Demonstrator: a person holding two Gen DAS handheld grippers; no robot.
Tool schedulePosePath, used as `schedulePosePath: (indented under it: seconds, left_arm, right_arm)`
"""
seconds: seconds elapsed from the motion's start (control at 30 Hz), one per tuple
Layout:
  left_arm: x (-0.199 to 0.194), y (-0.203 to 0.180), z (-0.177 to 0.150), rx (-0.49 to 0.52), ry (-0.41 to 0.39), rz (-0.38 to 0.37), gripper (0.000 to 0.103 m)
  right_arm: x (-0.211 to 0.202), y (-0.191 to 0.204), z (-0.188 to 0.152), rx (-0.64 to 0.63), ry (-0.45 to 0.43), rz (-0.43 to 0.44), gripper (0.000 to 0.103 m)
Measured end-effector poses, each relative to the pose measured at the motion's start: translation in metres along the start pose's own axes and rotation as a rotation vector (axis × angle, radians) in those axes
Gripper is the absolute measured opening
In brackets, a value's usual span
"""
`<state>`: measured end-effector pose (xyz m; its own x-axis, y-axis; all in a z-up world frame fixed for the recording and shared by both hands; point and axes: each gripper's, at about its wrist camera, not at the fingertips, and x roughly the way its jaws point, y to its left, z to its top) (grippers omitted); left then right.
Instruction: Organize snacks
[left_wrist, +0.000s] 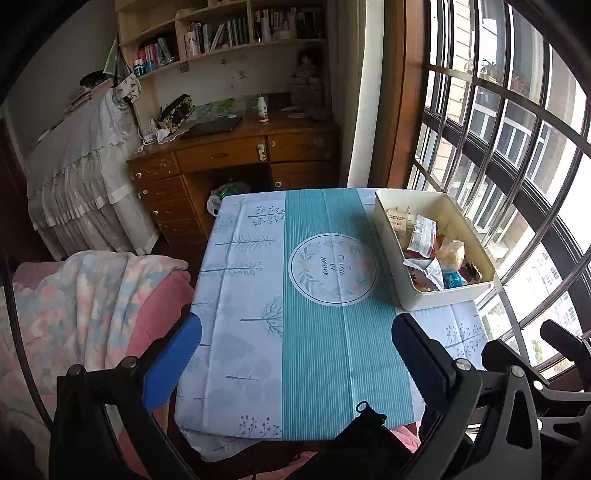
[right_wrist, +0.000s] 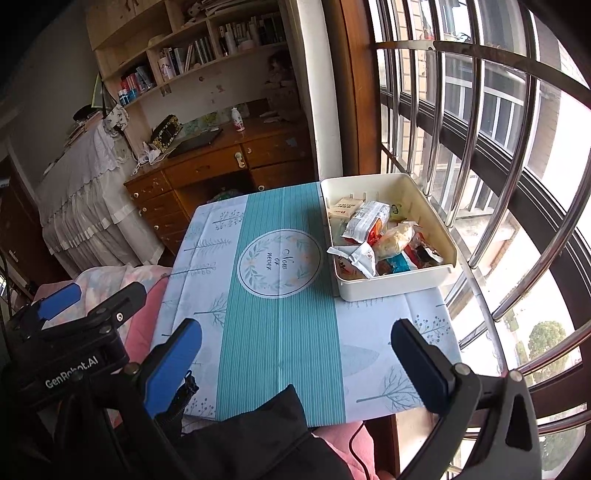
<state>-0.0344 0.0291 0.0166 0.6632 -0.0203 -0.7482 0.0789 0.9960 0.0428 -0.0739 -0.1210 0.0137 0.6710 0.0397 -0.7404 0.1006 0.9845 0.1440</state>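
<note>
A cream plastic bin (left_wrist: 443, 295) (right_wrist: 391, 288) stands at the far right of the small table, near the window. Several wrapped snacks (left_wrist: 424, 236) (right_wrist: 369, 221) lie piled inside it, among them a silver packet (right_wrist: 354, 256) and a pale bun-like bag (right_wrist: 397, 236). My left gripper (left_wrist: 295, 354) is open over the near half of the table, its blue pads (left_wrist: 173, 362) wide apart with nothing between them. My right gripper (right_wrist: 295, 354) is likewise open and holds nothing, short of the bin. The left gripper's body (right_wrist: 74, 332) shows at the right wrist view's left edge.
The table wears a teal and pale blue cloth (left_wrist: 317, 332) with a round printed emblem (left_wrist: 332, 269). A pink blanket (left_wrist: 92, 295) lies left of it. A wooden desk (left_wrist: 240, 155) and bookshelves stand behind. Barred windows (left_wrist: 517, 147) run along the right. A dark sleeve (right_wrist: 266, 435) sits below.
</note>
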Motion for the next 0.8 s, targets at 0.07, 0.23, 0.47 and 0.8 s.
schedulePosePath:
  seconds: [0.07, 0.23, 0.47, 0.8]
  left_arm:
    - [-0.0004, -0.0006, -0.0018, -0.001, 0.000, 0.002, 0.102]
    - [-0.0014, -0.0016, -0.0039, 0.002, -0.002, 0.002, 0.102]
    - [-0.0031, -0.0050, -0.0050, 0.004, -0.003, 0.006, 0.102]
    - [-0.0031, -0.0073, -0.0014, 0.017, -0.002, 0.002, 0.103]
  right_arm:
    - [-0.0002, 0.0002, 0.0001, 0.000, 0.000, -0.001, 0.103]
    - [0.0007, -0.0003, -0.0034, -0.006, 0.004, 0.003, 0.103]
    - [0.0006, -0.0037, -0.0054, -0.003, 0.000, 0.003, 0.103]
    - [0.0014, -0.0072, -0.0052, 0.001, 0.001, 0.002, 0.103]
